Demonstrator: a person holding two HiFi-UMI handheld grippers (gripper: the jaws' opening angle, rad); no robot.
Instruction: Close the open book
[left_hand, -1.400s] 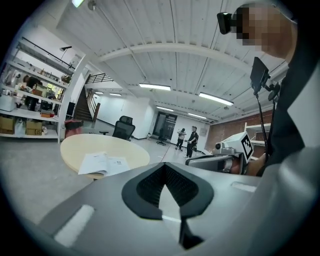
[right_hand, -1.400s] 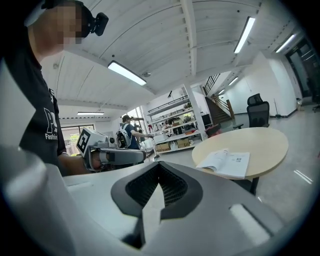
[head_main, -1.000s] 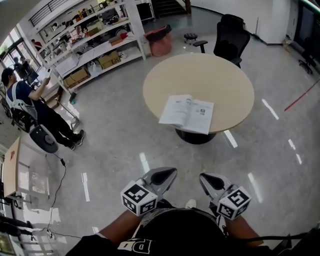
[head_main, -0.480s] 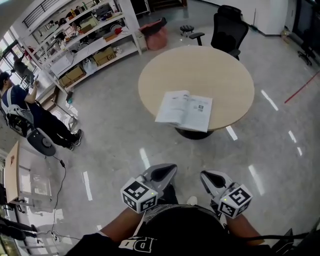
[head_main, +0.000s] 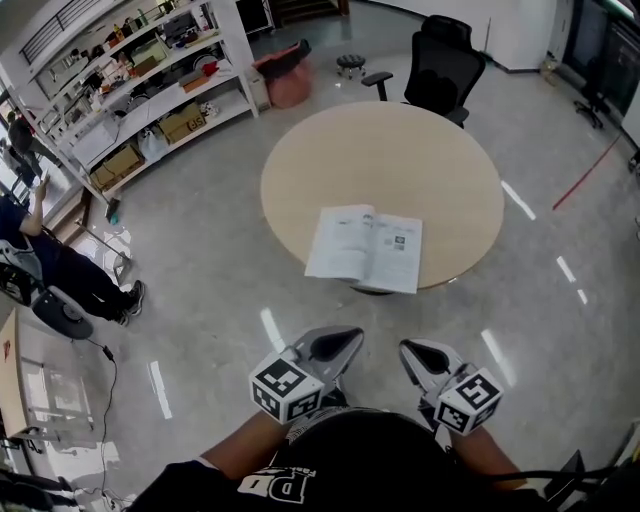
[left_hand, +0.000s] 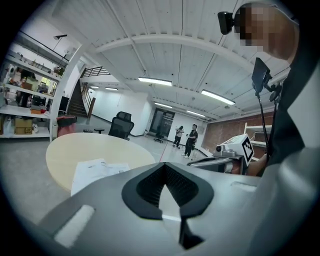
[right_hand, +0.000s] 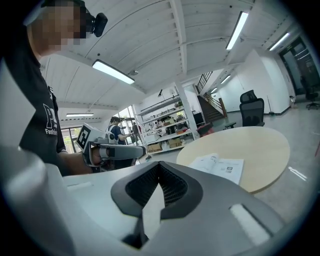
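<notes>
Drawn closer than a second ago: white open paper book (head_main: 365, 248) lying flat near the front edge of round beige wooden counter (head_main: 400, 150). Left tongs (head_main: 350, 336) and right tongs (head_main: 406, 348) clenched, empty, well short of it. Closing not yet begun.

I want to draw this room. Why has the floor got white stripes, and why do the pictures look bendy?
Head view: the stripes on the floor are glare, probably the strip lights mirrored in its shine. Left gripper view: a wide lens curves the beams and darkens the corners. Right gripper view: same bending, but the book looks sharp.
</notes>
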